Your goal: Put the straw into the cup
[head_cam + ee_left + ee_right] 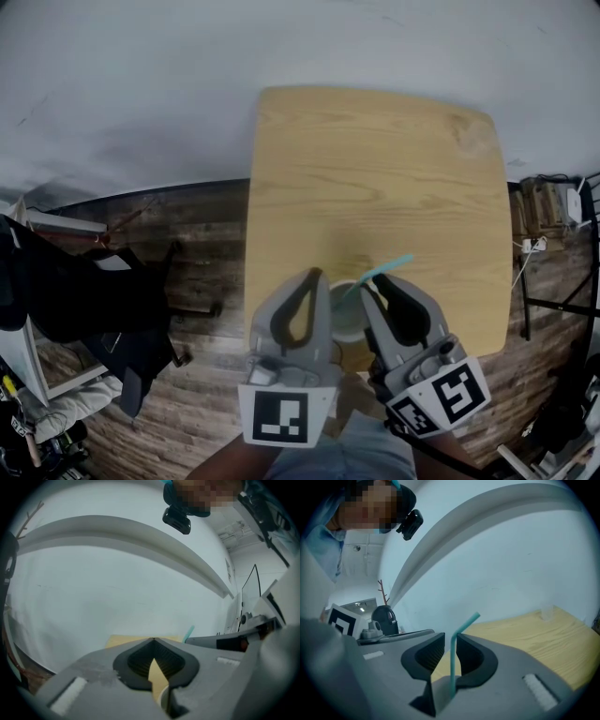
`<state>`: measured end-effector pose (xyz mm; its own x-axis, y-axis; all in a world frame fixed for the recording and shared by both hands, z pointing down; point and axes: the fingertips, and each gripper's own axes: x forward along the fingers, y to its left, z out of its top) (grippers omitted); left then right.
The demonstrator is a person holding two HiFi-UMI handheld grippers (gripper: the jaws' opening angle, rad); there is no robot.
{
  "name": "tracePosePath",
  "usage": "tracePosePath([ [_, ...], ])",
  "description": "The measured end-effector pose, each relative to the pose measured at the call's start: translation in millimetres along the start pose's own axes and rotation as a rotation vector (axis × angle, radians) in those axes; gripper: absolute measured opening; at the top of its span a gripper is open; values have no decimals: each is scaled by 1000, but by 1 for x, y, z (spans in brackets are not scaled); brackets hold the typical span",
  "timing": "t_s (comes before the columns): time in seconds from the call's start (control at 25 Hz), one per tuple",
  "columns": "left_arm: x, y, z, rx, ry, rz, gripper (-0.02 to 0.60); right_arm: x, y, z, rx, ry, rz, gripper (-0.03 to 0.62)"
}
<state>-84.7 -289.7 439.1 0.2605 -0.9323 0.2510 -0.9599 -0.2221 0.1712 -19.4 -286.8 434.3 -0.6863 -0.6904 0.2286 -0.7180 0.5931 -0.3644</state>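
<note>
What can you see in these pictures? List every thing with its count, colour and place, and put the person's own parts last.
table: one, light wood, centre of the head view.
cup: one, pale, at the table's near edge, between the two grippers.
straw: one, teal, bent top, rising from the cup.
small clear object: one, far corner of the table; too small to identify.
chair: one, black, on the dark wooden floor left of the table.
left gripper: one, grey, left of the cup, fingers meeting at the tips.
right gripper: one, grey, right of the cup, fingers apart with the straw between them.
</note>
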Motion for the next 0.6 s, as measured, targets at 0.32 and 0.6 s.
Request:
tracePosePath([
  [0.32,-3,-11,24,25,-46,-5,17,-9,2,23,-26,-47,0,86],
  [0.6,-16,-26,64,52,-131,-12,17,-25,17,67,-81,-142,23,84],
])
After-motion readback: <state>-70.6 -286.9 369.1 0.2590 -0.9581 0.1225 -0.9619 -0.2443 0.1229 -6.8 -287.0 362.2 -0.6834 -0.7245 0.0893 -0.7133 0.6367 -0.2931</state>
